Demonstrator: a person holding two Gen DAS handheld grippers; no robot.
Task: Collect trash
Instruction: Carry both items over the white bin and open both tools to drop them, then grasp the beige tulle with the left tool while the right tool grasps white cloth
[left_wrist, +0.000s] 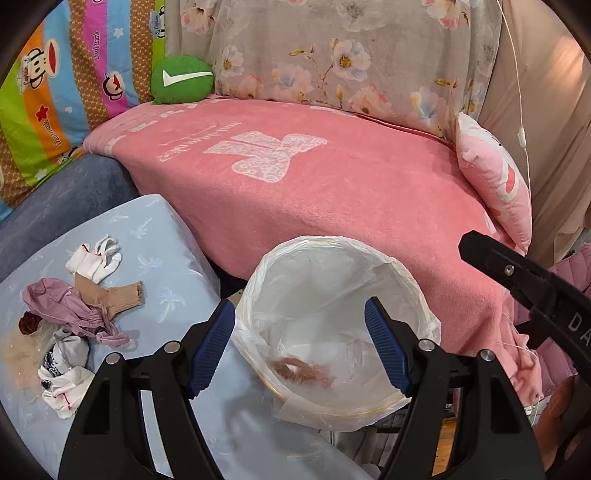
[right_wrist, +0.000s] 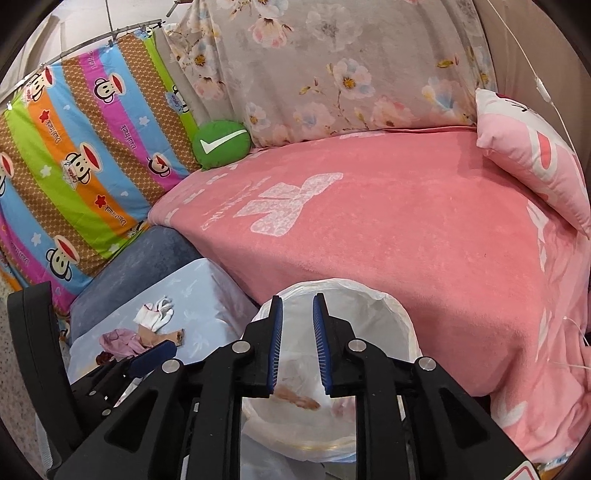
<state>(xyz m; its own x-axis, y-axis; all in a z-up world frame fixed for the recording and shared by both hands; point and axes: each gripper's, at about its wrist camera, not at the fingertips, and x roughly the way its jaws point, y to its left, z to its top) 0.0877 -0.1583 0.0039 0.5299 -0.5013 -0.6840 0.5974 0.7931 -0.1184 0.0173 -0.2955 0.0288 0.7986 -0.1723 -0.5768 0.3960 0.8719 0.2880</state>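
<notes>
Trash bin (left_wrist: 402, 280) standing beside the bed, lined with a thin white bag (left_wrist: 258, 354). Lying inside the bag, low down: a small pinkish-brown clump of trash (left_wrist: 303, 371), a bit blurry, so not clear what it is. Touching neither pair of tongs.

Left tongs (left_wrist: 301, 349) hanging over the bin, spread wide apart, gripping nothing. Blue pads (left_wrist: 212, 347) on the inner sides, one over the near left rim, one over the middle of the bin.

Right tongs (right_wrist: 298, 345) hanging over the bin too, parted only a little, with a thin gap showing between the blue pads and nothing pinched there. Pointing down into the bag.

Sitting to the left of the bin: a light blue cushion (left_wrist: 177, 236) with a small heap of clothes on it. White socks (left_wrist: 94, 258), a tan sock (left_wrist: 110, 295), a purple cloth (left_wrist: 62, 302), more white bits lower down.

Spreading behind the bin: a pink blanket (left_wrist: 332, 192) over the bed. Resting at the back: a green round pillow with a white tick (left_wrist: 181, 79), a striped monkey sheet (left_wrist: 62, 92), a flowery grey cloth (left_wrist: 332, 55). Leaning at the right edge: a pink pillow (left_wrist: 491, 177).
</notes>
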